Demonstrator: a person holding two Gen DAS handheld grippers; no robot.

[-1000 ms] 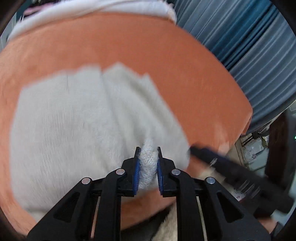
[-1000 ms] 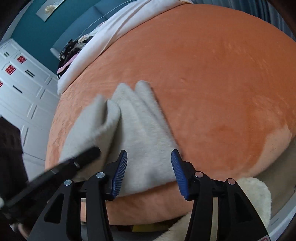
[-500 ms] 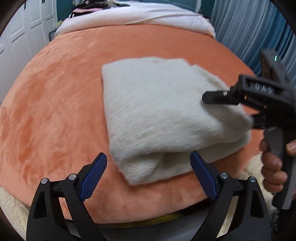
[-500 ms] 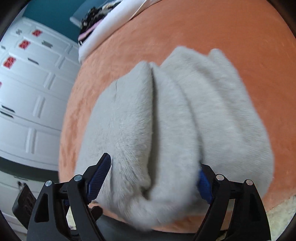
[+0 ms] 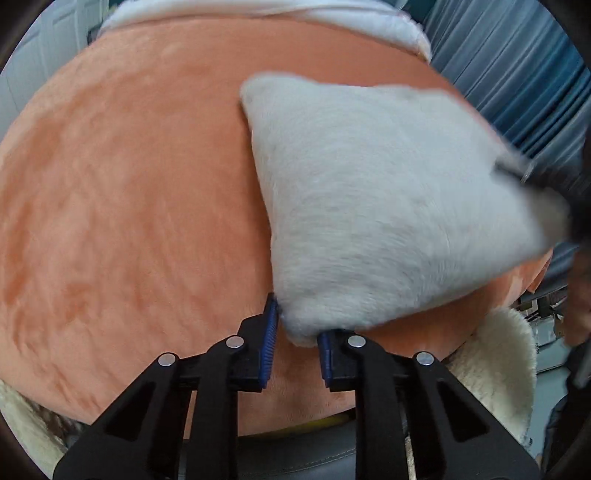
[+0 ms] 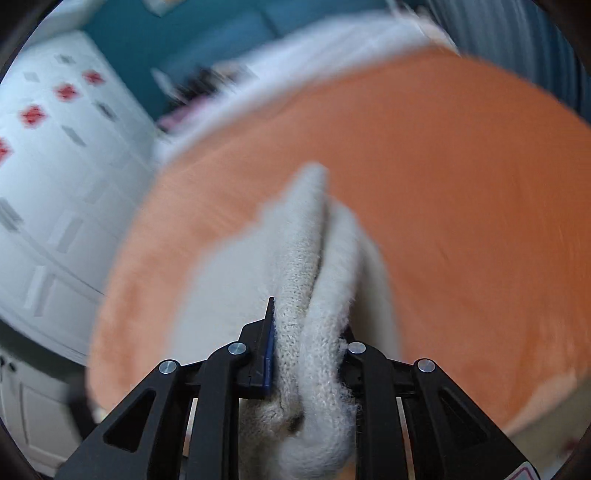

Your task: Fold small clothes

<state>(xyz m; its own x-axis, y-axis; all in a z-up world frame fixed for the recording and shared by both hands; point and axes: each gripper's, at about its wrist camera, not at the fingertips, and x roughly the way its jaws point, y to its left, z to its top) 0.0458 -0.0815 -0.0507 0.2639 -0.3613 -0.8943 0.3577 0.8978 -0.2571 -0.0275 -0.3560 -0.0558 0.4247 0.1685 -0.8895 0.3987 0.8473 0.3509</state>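
Observation:
A folded cream knit garment (image 5: 384, 199) lies on the orange plush cover (image 5: 129, 206), toward the right. My left gripper (image 5: 295, 332) is shut on the garment's near corner. In the right wrist view my right gripper (image 6: 308, 343) is shut on a thick bunched edge of the same garment (image 6: 306, 288), which fills the gap between the jaws. The right gripper also shows blurred at the right edge of the left wrist view (image 5: 546, 177), at the garment's far right corner.
The orange cover (image 6: 461, 221) spreads wide to the left of the garment. A white blanket (image 5: 332, 14) lies at the back. Blue-grey curtains (image 5: 517, 66) hang at the right. White cabinets (image 6: 55, 184) stand at the left. A cream fleece (image 5: 491, 362) hangs below the front edge.
Both grippers were open around the folded garment half a second ago. Both have now closed on it, left on the near corner, right on the bunched edge. The right view is motion-blurred.

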